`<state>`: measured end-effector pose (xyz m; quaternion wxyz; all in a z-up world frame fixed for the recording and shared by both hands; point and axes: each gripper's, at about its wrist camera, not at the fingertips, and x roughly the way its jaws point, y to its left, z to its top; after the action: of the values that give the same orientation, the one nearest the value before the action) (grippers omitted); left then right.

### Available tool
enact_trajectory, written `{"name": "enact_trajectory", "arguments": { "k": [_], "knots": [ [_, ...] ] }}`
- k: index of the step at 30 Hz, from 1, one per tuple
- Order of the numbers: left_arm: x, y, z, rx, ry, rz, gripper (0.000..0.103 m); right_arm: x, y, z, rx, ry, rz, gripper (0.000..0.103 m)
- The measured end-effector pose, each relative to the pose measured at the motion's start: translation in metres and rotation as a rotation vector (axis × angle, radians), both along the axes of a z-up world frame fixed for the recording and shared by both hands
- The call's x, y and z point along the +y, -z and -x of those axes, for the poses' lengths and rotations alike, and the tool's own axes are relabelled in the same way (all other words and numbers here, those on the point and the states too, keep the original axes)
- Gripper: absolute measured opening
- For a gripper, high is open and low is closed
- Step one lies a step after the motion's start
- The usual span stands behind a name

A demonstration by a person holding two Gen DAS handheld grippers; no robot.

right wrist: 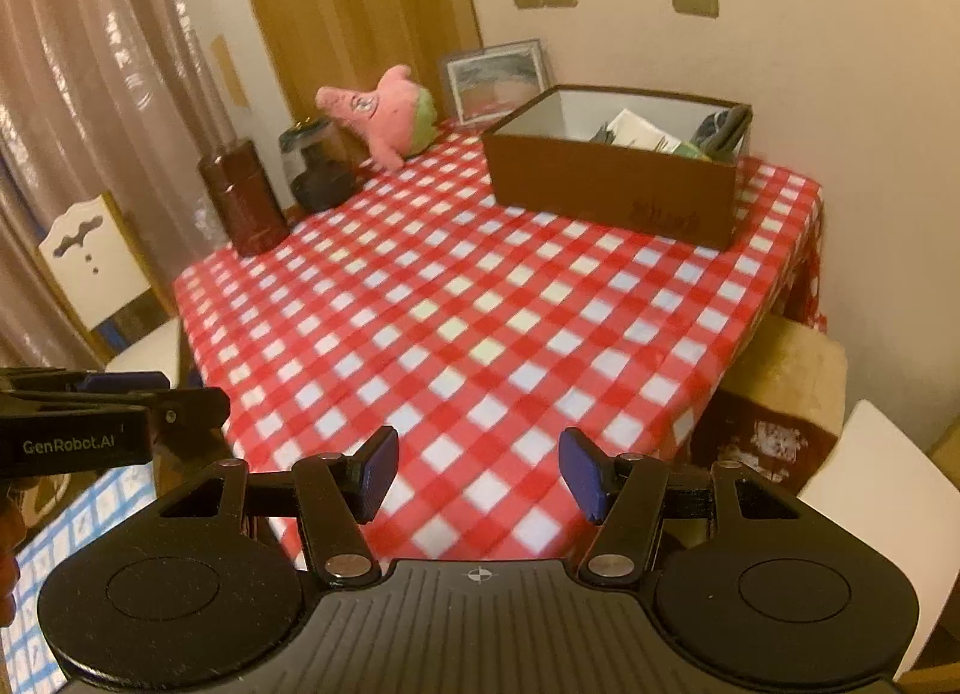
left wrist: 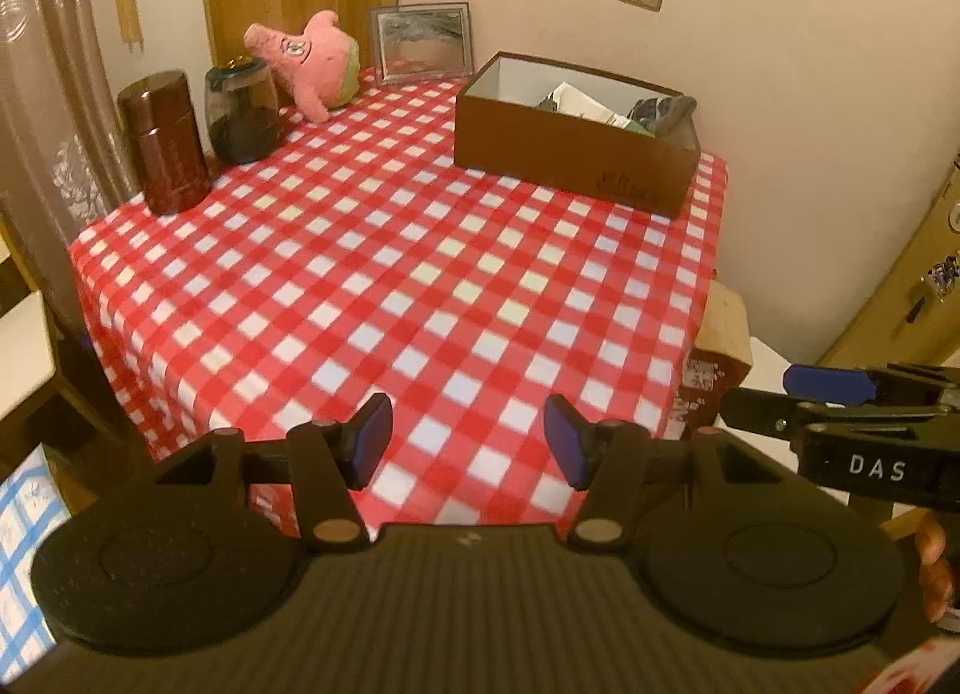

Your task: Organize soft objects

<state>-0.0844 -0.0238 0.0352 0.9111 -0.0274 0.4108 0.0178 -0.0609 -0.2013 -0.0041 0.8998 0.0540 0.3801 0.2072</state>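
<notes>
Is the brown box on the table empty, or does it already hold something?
Not empty. The brown box is open-topped, with several items showing against its far corner; what they are cannot be told.

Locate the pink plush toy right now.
The pink plush toy lies at the table's far left corner in both views, between the dark glass jar and the picture frame.

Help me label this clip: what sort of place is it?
Most likely a room in a home: a table under a red checked tablecloth, a pink plush toy, a framed picture against the wall and a sheer curtain.
</notes>
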Motion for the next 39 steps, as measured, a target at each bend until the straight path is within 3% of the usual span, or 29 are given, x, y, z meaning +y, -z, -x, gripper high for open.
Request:
{"name": "enact_trajectory", "arguments": {
  "k": [16, 39],
  "knots": [
    [-0.015, -0.002, 0.035, 0.006, -0.089, 0.006, 0.053, 0.004, -0.001, 0.014, 0.002, -0.144, 0.004, 0.059],
    [-0.037, -0.001, 0.042, 0.002, -0.114, -0.005, 0.053, -0.011, 0.002, 0.017, 0.015, -0.173, 0.002, 0.059]
  ]
}}
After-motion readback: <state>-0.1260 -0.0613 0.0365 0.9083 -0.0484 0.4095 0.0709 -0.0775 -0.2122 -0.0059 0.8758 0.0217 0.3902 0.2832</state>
